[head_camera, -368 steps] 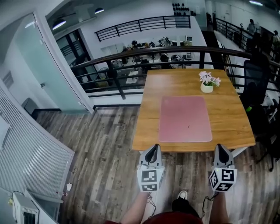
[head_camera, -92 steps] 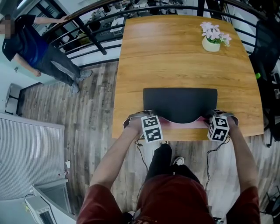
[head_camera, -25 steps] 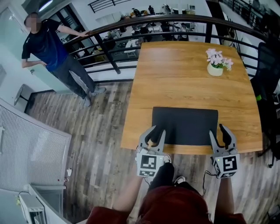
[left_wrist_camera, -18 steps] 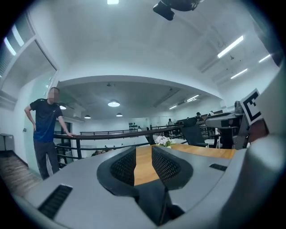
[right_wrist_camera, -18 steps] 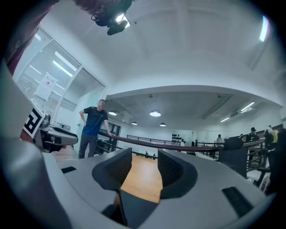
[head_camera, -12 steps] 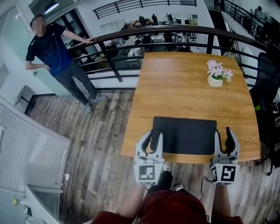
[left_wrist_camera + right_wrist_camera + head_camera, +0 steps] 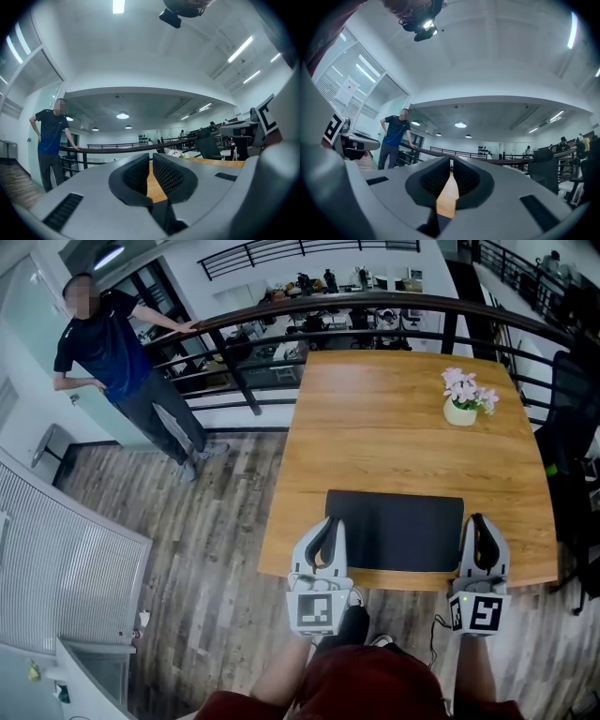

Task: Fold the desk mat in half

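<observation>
Wooden counter (image 7: pixel 375 418) carried desk mat (image 7: pixel 394 531), already folded, dark side up. Left gripper (image 7: pixel 327 520) and right gripper (image 7: pixel 476 518) at mat's near corners, jaws just closed near together, nothing between. Judged: fold finished, mat released.

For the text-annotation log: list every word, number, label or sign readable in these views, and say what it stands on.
No readable text anywhere.
Posted sheet, right gripper view: print too small to read.
Marker cubes: black-and-white square patterns only, no letters.
</observation>
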`<state>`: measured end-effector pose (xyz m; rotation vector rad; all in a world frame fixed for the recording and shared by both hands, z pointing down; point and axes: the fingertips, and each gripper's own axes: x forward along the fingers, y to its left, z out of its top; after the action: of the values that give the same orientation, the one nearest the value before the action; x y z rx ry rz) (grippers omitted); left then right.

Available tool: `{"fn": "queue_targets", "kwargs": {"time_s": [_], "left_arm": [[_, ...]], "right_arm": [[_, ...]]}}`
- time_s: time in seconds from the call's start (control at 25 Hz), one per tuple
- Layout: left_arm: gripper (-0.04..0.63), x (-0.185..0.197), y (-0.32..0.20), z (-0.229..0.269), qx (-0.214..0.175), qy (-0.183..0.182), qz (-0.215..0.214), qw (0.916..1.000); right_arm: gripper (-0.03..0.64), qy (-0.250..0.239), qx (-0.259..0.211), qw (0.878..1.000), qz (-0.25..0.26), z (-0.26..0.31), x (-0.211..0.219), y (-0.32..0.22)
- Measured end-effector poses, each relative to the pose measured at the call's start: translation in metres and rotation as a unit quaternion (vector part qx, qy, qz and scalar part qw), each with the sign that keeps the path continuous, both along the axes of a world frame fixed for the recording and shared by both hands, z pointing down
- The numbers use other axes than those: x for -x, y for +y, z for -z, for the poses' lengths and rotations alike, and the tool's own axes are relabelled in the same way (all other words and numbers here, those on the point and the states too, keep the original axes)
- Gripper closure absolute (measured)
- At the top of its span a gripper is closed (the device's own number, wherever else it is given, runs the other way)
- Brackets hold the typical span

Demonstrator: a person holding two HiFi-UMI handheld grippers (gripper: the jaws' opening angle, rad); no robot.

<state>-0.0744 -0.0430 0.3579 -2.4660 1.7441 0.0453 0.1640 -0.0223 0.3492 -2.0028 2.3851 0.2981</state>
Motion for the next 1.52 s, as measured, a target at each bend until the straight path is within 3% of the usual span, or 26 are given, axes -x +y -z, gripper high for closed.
{"fn": "queue_targets", "kwargs": {"time_s": [0.16, 1.52], "left_arm": [[0.569, 0.0, 0.0, 0.002, -0.006, -0.005, 0.002, 1.0], [0.575, -0.001, -0.005, 0.013, -0.024, 0.0, 0.009, 0.9997]], "right_arm": [[0.607, 0.0, -0.003, 1.0, -0.002, 0.0, -0.001, 0.0], [0.607, 0.009, -0.009, 1.0, -0.004, 0.004, -0.01, -0.009]]}}
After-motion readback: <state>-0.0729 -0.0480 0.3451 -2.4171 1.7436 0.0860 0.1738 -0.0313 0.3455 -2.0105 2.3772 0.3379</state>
